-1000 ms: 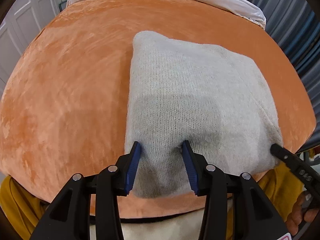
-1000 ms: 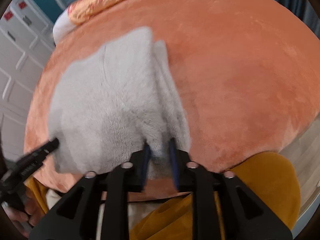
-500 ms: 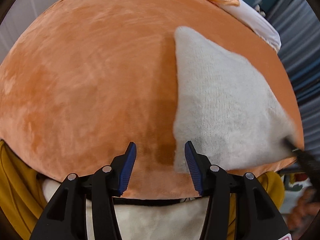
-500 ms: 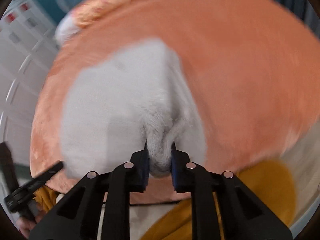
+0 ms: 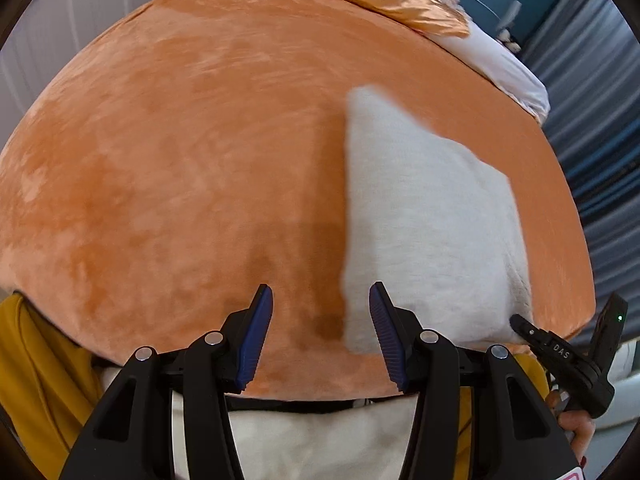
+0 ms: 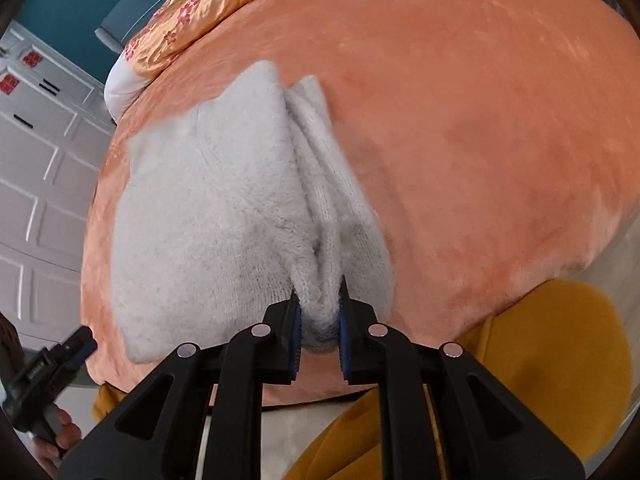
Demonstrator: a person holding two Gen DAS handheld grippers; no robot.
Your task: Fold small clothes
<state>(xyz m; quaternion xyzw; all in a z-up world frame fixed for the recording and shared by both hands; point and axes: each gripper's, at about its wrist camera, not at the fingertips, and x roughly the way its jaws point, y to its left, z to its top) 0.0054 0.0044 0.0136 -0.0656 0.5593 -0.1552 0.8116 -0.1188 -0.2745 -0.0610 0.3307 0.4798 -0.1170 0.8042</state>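
So it's a bed with a fuzzy orange velvet blanket [image 5: 168, 168] spread over the whole top. A folded pale grey knit garment [image 6: 208, 216] lies on it near the front edge, its right side bunched into ridges. At the far end there's a white pillow [image 5: 504, 68] with a shiny gold floral cloth [image 6: 200, 12] draped on it.

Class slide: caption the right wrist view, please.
Right gripper shut on a bunched edge of the grey knit garment on an orange blanket.
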